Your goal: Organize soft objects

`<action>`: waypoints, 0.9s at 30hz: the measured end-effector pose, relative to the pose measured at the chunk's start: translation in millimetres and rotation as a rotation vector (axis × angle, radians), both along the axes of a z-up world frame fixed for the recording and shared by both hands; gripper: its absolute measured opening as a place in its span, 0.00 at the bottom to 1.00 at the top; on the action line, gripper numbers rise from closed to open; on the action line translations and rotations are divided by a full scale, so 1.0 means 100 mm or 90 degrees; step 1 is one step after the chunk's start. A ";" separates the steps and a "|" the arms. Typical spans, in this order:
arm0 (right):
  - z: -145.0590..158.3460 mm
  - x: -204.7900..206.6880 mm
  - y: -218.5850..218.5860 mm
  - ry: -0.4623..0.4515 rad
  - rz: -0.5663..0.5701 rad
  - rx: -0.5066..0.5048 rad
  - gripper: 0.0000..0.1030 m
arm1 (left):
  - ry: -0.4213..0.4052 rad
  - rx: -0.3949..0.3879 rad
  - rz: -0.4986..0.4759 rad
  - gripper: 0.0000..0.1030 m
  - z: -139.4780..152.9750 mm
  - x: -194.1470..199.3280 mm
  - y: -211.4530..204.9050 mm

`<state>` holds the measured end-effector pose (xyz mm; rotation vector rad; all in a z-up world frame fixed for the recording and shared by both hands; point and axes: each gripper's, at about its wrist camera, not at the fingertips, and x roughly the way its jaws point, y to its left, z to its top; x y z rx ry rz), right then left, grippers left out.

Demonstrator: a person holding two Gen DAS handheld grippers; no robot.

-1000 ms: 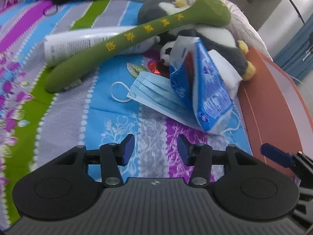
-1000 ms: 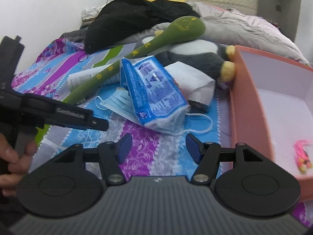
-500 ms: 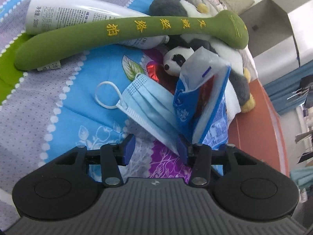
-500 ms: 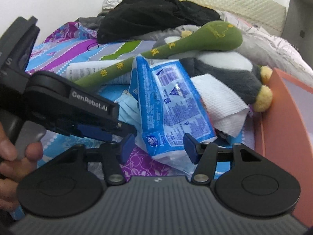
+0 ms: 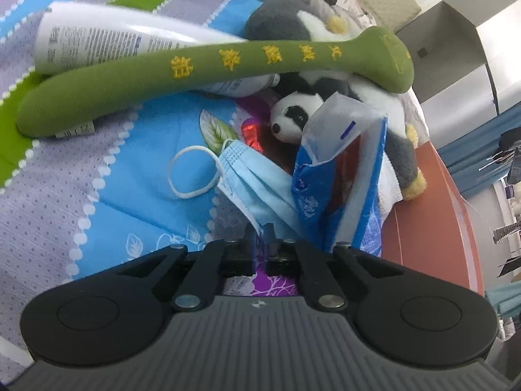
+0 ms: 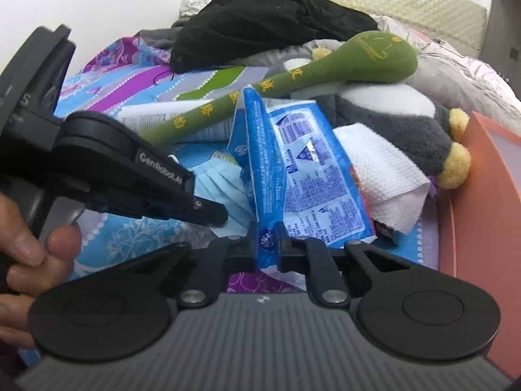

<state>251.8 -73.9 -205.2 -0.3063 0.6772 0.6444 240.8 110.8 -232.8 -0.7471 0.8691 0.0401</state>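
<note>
A blue face mask lies on the striped bedspread, and my left gripper is shut on its near edge. The mask also shows in the right wrist view. A blue tissue pack stands on its edge beside the mask, and my right gripper is shut on its near end. The pack also shows in the left wrist view. Behind them lie a long green plush, a small panda plush, a grey penguin plush and a white paper towel.
An orange box stands at the right, its wall close to the tissue pack. A white tube lies under the green plush. Black clothing and a grey quilt are piled at the back of the bed.
Both grippers moved forward and closed. The left one shut on the face mask's edge, the right one shut on the tissue pack's near end.
</note>
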 end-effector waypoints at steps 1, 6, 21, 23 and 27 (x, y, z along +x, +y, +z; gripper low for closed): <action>0.03 -0.01 -0.02 -0.004 -0.002 0.000 0.09 | -0.003 0.005 0.000 0.03 0.03 -0.01 -0.01; 0.17 -0.11 -0.09 -0.033 -0.022 -0.034 0.07 | -0.014 0.020 -0.007 0.02 0.20 -0.15 -0.03; 0.41 -0.74 -0.37 -0.035 -0.077 -0.087 0.05 | 0.023 -0.001 -0.001 0.02 0.33 -1.09 -0.08; 0.42 -0.85 -0.40 -0.031 -0.076 -0.090 0.05 | 0.035 0.023 -0.005 0.02 0.34 -1.19 -0.11; 0.43 -1.03 -0.44 -0.018 -0.079 -0.083 0.05 | 0.055 0.046 0.001 0.02 0.37 -1.35 -0.10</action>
